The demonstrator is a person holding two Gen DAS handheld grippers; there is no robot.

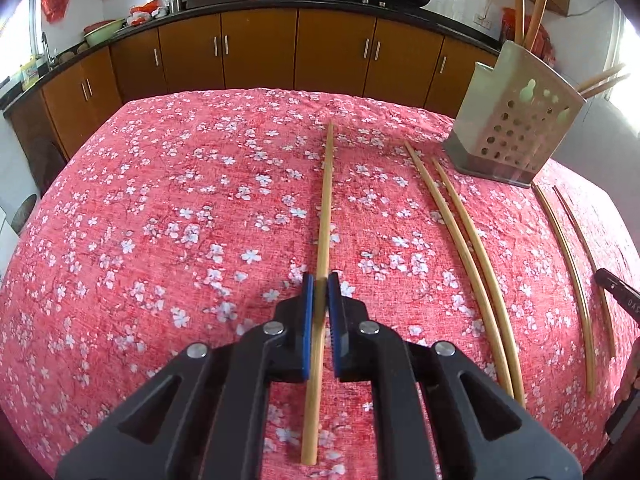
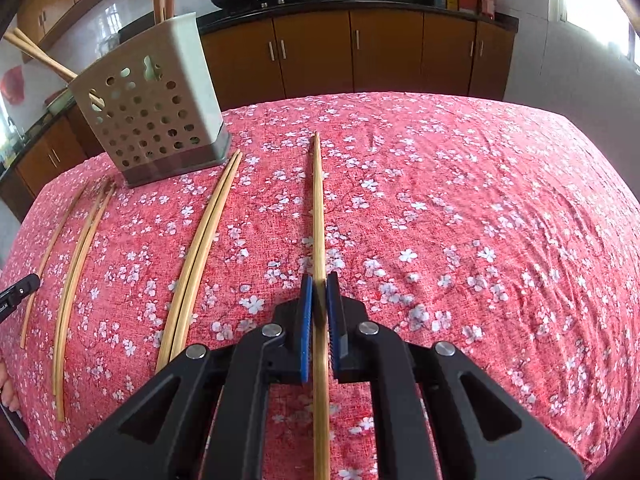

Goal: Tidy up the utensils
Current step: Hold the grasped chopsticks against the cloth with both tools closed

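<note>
On floral cloth (image 1: 160,200), left tool (image 1: 320,280) clamping chopstick (image 1: 326,200), right tool (image 2: 319,280) likewise

Brown kitchen cabinets (image 1: 260,52); white walls (image 2: 532,56)

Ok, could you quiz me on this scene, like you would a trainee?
1. True or false: the left gripper has its jaws wide open above the red flowered tablecloth.
2. Where does the beige perforated plastic utensil holder stand? A on the tablecloth; B in a sink; C on the floor.
3. Fill in: the right gripper is clamped on a thin bamboo ____.
Key: 1 false, it is shut on a bamboo chopstick; 2 A; 3 chopstick.
</note>
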